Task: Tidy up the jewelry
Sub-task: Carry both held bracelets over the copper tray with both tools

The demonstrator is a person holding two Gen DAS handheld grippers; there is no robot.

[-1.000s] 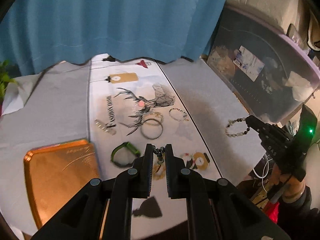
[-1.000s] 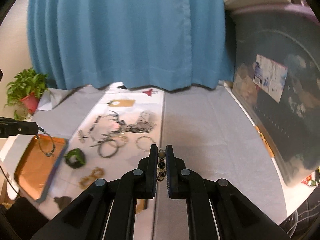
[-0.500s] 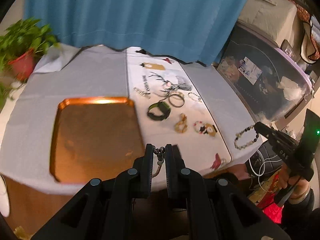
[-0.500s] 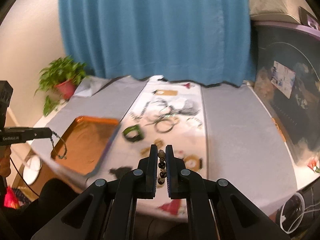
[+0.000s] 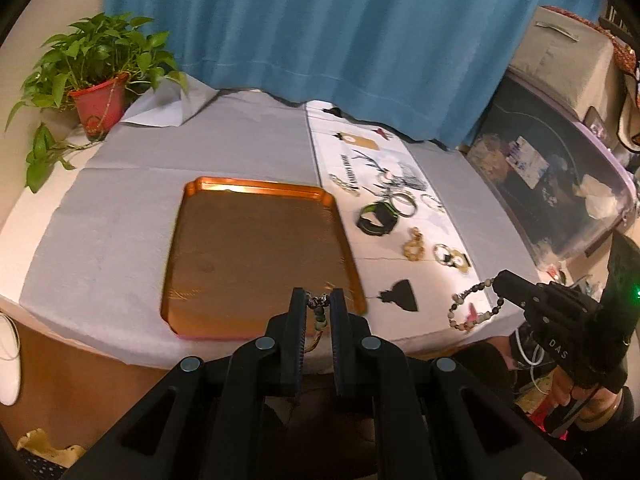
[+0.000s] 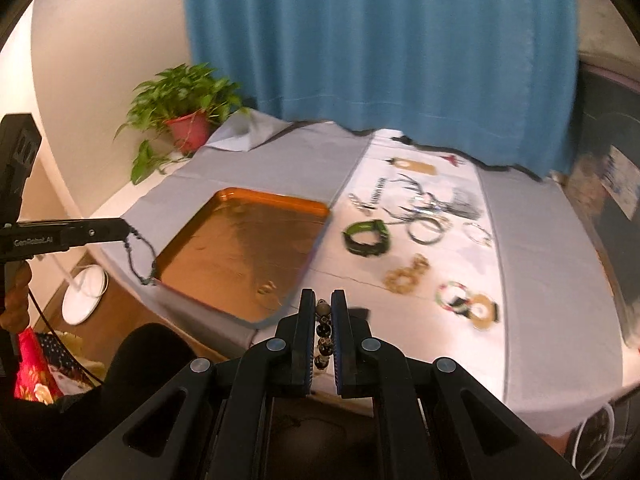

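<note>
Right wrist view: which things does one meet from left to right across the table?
Potted plant → orange tray → green and black band → gold chain bracelet → white beaded bracelet.

Two beaded bracelets (image 5: 474, 304) dangle clamped; copper tray (image 5: 256, 192) lies bare

I am in a lived-in home room: a blue curtain (image 5: 340, 40) hangs behind my cloth-covered tabletop (image 5: 132, 200), a potted plant (image 5: 96, 80) sits in the corner, and a clear storage bin (image 5: 560, 184) of household clutter stands alongside.
</note>
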